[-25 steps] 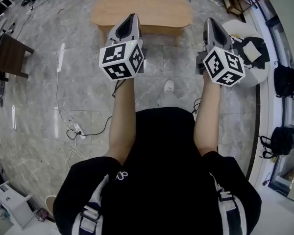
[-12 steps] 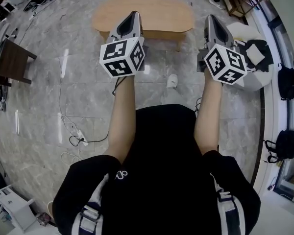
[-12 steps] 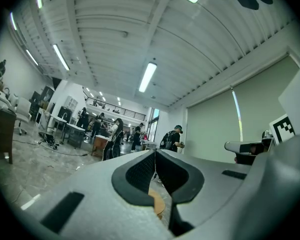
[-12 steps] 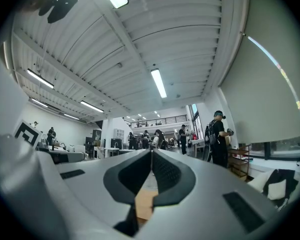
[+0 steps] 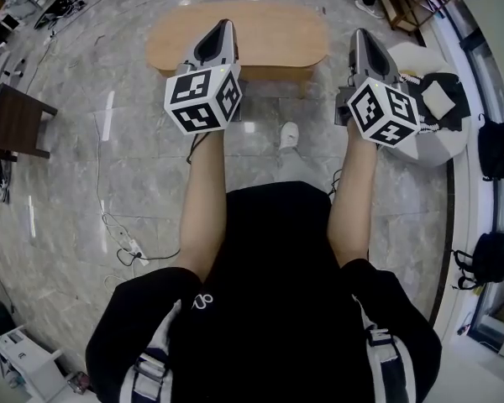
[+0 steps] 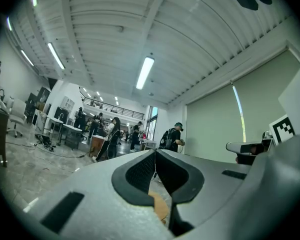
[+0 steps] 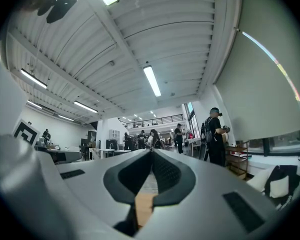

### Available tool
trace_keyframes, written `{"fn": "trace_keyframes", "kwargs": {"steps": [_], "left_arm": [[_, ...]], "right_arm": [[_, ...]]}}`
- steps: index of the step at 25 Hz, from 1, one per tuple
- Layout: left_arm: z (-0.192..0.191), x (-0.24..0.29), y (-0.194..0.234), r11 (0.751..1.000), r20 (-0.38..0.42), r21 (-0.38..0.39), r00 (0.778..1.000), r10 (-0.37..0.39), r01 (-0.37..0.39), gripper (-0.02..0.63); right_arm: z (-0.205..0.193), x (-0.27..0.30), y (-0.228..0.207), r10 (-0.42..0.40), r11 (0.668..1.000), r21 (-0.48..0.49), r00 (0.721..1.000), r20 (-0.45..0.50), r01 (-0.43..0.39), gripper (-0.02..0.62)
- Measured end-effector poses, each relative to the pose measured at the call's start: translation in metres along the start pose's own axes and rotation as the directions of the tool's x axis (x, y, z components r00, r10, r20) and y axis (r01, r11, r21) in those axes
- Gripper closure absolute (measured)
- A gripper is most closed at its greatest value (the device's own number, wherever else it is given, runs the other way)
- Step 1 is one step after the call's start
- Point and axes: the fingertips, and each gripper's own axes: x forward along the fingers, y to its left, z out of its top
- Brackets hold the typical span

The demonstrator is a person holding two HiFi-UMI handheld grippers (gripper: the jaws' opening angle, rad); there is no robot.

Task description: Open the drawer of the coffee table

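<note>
- A person in a black top stands at the near edge of the head view, with both bare forearms stretched forward.
- The left gripper point(image 5: 224, 27) points ahead. In its own view the left gripper point(image 6: 155, 153) has its jaws clenched, pad against pad, with nothing between them.
- The right gripper point(image 5: 359, 35) runs parallel to it, well apart. In its own view the right gripper point(image 7: 151, 151) also has its jaws pressed together and empty.
- A white shoe point(image 5: 290, 134) shows on the grey marble floor point(image 5: 143, 158) between the arms.
- A white cable with a power strip point(image 5: 135, 247) lies on the floor at the left.
- The desk point(image 5: 273, 34), a low coffee table with an oval wooden top, stands just ahead. The left jaws' tip overlaps its near edge and the right jaws sit off its right end.
- Its drawer cannot be told apart from the front band under the top.
- A dark wooden stool point(image 5: 17, 112) stands at the far left, and a round white table point(image 5: 416, 145) at the right.
</note>
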Motion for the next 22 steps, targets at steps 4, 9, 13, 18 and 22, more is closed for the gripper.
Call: {"fn": "trace_keyframes", "kwargs": {"steps": [4,9,13,18,22], "left_arm": [[-0.009,0.047,-0.001,1.000,-0.008,-0.006,1.000,0.010,-0.010,0.595],[-0.021,0.111,0.003,1.000,-0.030,-0.005,0.999,0.028,-0.028,0.595],[-0.029,0.165,0.016,0.998,-0.057,-0.001,0.997,0.059,-0.059,0.595],[-0.024,0.235,0.039,0.994,-0.074,0.000,0.991,0.108,-0.109,0.595],[-0.024,0.296,0.041,0.992,-0.075,0.002,0.989,0.129,-0.129,0.596]], "right_arm": [[-0.008,0.043,-0.026,0.014,1.000,0.003,1.000,-0.024,-0.014,0.583],[-0.025,0.104,-0.060,0.036,0.999,0.025,0.998,-0.060,-0.035,0.583],[-0.038,0.164,-0.082,0.069,0.997,0.050,0.993,-0.091,-0.065,0.583],[-0.045,0.242,-0.103,0.116,0.992,0.069,0.986,-0.121,-0.108,0.583],[-0.049,0.300,-0.139,0.129,0.989,0.088,0.982,-0.139,-0.117,0.583]]}}
